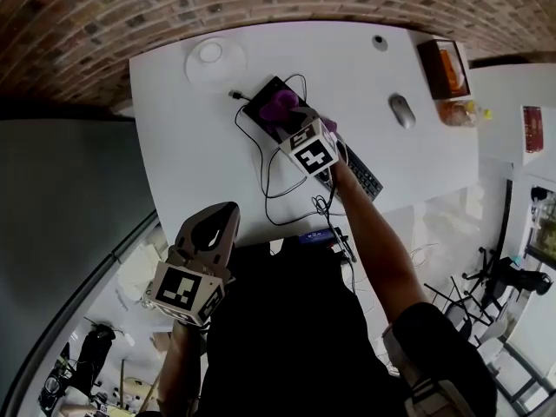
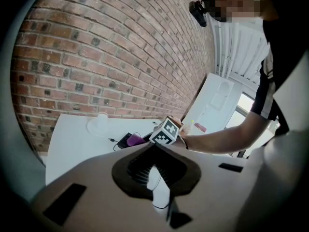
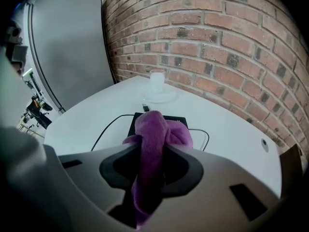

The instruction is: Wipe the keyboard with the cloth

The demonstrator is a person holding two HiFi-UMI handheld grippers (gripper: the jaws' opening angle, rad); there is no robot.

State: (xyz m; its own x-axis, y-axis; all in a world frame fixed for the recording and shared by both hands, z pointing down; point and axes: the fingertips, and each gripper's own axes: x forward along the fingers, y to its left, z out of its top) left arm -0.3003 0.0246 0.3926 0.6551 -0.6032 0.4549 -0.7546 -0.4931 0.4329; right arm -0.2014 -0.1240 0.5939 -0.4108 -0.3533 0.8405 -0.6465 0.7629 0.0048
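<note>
Right gripper [image 3: 153,146] clamps the purple cloth [image 3: 154,127] over the keyboard [image 1: 363,179] — left gripper [image 2: 154,148] closed, empty.

Cloth [image 3: 159,124] was purple fleece: soft nap, matt. Keyboard [image 1: 365,179] looked like black plastic, matt. Table [image 1: 191,146] top was white and smooth with a slight sheen. Wall [image 3: 231,37] was bare brick, rough and matt, with recessed mortar. Left gripper [image 2: 155,149] and right gripper [image 3: 153,146] had moulded grey plastic shells, matt; the left one was dark and ribbed inside the jaws. Mouse [image 1: 401,109] was smooth grey plastic with a gloss highlight. Dish [image 1: 215,59] was translucent white, glass or plastic, couldn't tell.
</note>
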